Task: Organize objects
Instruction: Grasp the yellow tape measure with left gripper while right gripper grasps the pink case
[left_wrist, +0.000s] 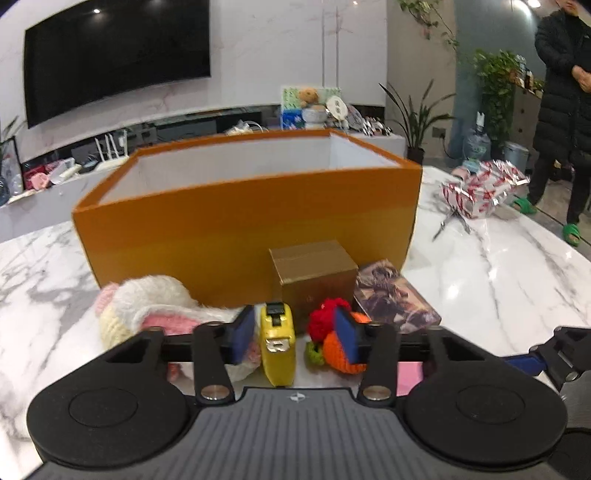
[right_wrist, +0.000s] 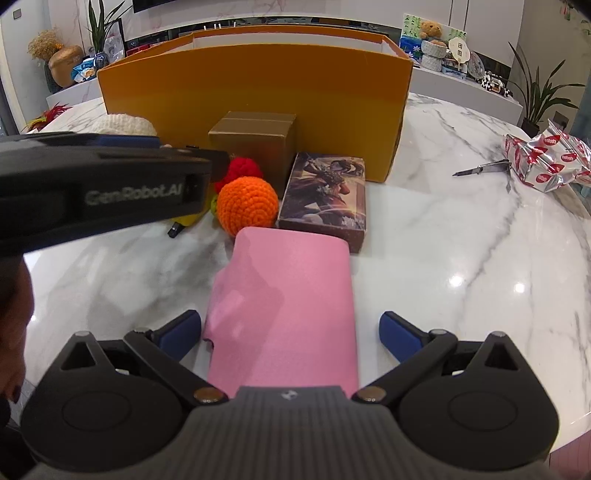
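My left gripper (left_wrist: 295, 317) stands open around an upright yellow tape measure (left_wrist: 277, 343); its left pad is close beside it, and a gap shows before the right pad. A red and orange crochet toy (left_wrist: 327, 325) lies behind the right pad. In the right wrist view, my right gripper (right_wrist: 290, 317) is open over a flat pink pad (right_wrist: 284, 306), fingers apart from its sides. Ahead stand the orange crochet ball (right_wrist: 247, 205), a picture card box (right_wrist: 325, 192), a small gold box (right_wrist: 255, 144) and the big open orange box (right_wrist: 258, 92).
A fluffy white and pink plush (left_wrist: 147, 306) lies left of the tape measure. A silver and red snack packet (right_wrist: 546, 162) and a metal tool (right_wrist: 484, 168) lie at the right on the marble table (right_wrist: 461, 240). A person in a dark coat (left_wrist: 561, 110) stands beyond.
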